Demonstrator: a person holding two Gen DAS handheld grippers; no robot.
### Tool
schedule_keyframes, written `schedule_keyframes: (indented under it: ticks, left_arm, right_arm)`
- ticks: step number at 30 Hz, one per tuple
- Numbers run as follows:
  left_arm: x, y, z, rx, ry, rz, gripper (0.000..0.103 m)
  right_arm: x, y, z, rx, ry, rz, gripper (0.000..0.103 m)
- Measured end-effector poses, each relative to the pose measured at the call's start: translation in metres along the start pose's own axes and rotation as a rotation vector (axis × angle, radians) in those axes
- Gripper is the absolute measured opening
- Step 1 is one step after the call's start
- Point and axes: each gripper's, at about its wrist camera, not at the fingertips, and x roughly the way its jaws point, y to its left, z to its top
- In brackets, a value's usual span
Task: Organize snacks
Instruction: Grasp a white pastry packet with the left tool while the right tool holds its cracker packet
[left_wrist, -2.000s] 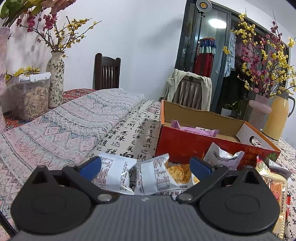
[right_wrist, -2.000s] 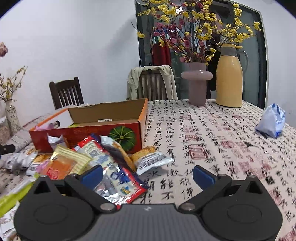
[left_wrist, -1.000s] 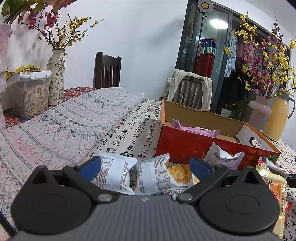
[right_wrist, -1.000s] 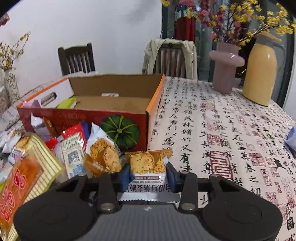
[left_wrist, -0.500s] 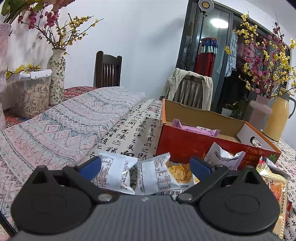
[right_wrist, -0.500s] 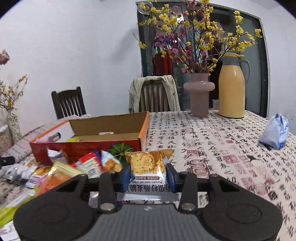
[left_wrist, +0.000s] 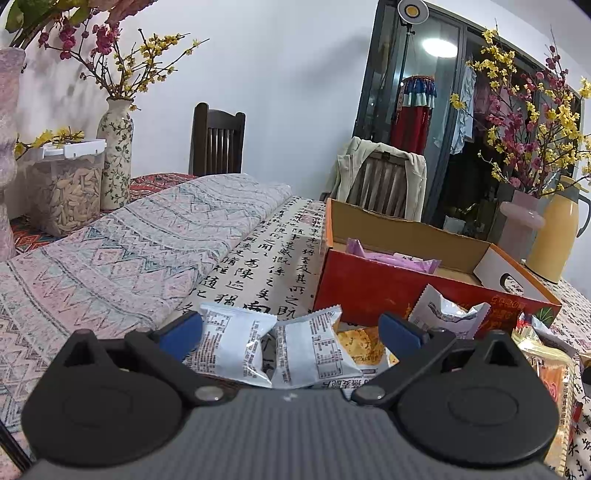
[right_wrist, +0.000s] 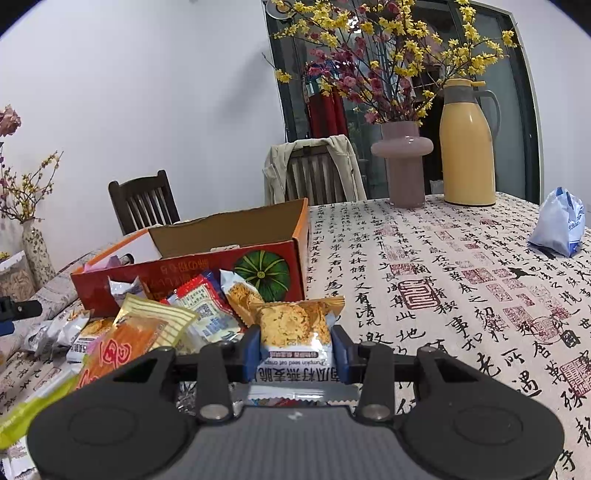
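Right gripper (right_wrist: 295, 349) clamps the crisp packet (right_wrist: 293, 328) at lower centre, long axis upright. Orange box (right_wrist: 229, 266) sits up-left of the fingers; right hand is the one placed to drop it in. Left gripper (left_wrist: 291, 332) fingers wide, empty, over white packets (left_wrist: 266, 347). Versus a second ago: packet clear of the pile, box further off; left unmoved.

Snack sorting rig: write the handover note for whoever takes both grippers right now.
Right gripper: shut on an oat crisp packet, held in front of the red box.
Left gripper: open, holding nothing, poised over two white packets on the tablecloth.
Done: the box holds a purple packet; most of it is hidden from here.
Left: drop the held packet in the box, then clear the loose snack pile in front of it, white packets included.
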Motion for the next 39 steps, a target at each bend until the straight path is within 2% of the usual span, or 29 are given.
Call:
schedule_keyframes:
  ticks: [4,7,11,15,19,25,26,28,30,32,33,34,36,39]
  left_arm:
    - [0.0,0.003,0.008,-0.008,0.057,0.004,0.103]
    - [-0.005,0.01,0.017,-0.02,0.07,0.005,0.103]
    - [-0.008,0.023,0.03,-0.009,0.076,0.067,0.103]
    - [0.002,0.038,0.037,-0.003,0.122,0.131,0.103]
    - [0.015,0.045,0.038,0.003,0.172,0.155,0.103]
    - [0.04,0.036,0.029,0.038,0.24,0.173,0.102]
    - [0.044,0.035,0.028,0.04,0.252,0.175,0.101]
    - [0.051,0.033,0.024,0.046,0.277,0.172,0.088]
    - [0.053,0.029,0.022,0.062,0.281,0.167,0.081]
    - [0.054,0.027,0.021,0.065,0.295,0.14,0.067]
    - [0.054,0.026,0.019,0.066,0.303,0.127,0.057]
    - [0.054,0.025,0.018,0.078,0.296,0.135,0.05]
    - [0.053,0.022,0.017,0.091,0.29,0.13,0.044]
    - [0.051,0.021,0.017,0.098,0.281,0.132,0.043]
  right_arm:
    - [0.0,-0.001,-0.001,0.013,0.002,0.004,0.039]
    - [0.0,-0.003,-0.001,0.022,0.002,0.01,0.039]
    - [0.0,-0.004,-0.001,0.029,-0.002,0.016,0.039]
    - [0.0,-0.004,-0.001,0.035,-0.006,0.017,0.039]
    - [0.0,-0.004,-0.002,0.037,-0.007,0.017,0.039]
    - [0.0,-0.005,-0.002,0.039,-0.008,0.016,0.039]
    - [0.0,-0.005,-0.002,0.039,-0.007,0.017,0.039]
    - [0.0,-0.005,-0.002,0.039,-0.008,0.017,0.039]
    - [0.0,-0.005,-0.002,0.039,-0.008,0.019,0.039]
    - [0.0,-0.006,-0.002,0.04,-0.008,0.021,0.039]
    - [0.0,-0.006,-0.002,0.041,-0.009,0.022,0.039]
    - [0.0,-0.005,-0.002,0.042,-0.009,0.023,0.039]
    - [0.0,-0.005,-0.002,0.042,-0.01,0.024,0.039]
    - [0.0,-0.005,-0.002,0.042,-0.009,0.023,0.039]
